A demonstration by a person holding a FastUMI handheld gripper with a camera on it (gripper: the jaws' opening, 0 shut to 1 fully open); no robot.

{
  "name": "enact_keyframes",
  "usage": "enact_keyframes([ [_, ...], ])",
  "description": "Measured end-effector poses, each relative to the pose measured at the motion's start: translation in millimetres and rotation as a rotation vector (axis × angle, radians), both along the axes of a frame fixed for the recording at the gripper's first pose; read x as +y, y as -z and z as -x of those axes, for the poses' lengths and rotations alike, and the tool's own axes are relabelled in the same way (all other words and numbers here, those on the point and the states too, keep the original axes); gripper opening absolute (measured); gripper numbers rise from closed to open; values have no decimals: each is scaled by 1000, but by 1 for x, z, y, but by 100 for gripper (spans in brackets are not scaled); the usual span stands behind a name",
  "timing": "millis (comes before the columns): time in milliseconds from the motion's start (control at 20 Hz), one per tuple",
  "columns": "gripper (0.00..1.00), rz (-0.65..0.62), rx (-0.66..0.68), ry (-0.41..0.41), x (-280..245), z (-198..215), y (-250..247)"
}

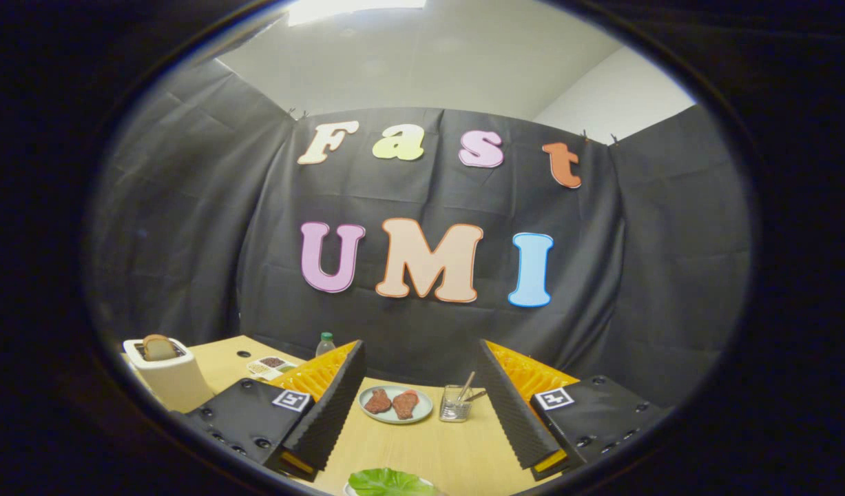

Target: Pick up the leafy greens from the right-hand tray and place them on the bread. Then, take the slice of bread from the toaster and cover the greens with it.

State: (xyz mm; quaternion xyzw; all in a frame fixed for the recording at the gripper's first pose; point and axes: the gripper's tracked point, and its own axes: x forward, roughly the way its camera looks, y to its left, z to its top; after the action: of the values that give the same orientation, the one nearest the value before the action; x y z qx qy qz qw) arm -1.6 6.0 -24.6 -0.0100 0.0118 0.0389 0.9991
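My gripper (422,386) is open above the wooden table (429,455), its two fingers spread wide with nothing between them. Leafy greens (389,482) lie on a tray close below, between the fingers and nearer than their tips. A white toaster (171,375) stands far off beyond the left finger, with a slice of bread (158,346) sticking up out of its slot.
Beyond the fingertips sits a grey plate (395,414) with two pieces of meat (391,401). Beside it stands a clear glass cup (455,404) holding utensils. A small bottle (325,343) and a flat divided tray (270,366) lie near the back wall.
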Motion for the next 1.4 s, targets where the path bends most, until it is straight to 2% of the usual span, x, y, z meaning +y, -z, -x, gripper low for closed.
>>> enact_keyframes([
  [650,100,123,189,-295,20,-12,77],
  [800,100,150,265,-385,27,-11,105],
  [1100,100,269,379,-496,31,-6,161],
  [1400,99,336,508,-639,45,11,213],
])
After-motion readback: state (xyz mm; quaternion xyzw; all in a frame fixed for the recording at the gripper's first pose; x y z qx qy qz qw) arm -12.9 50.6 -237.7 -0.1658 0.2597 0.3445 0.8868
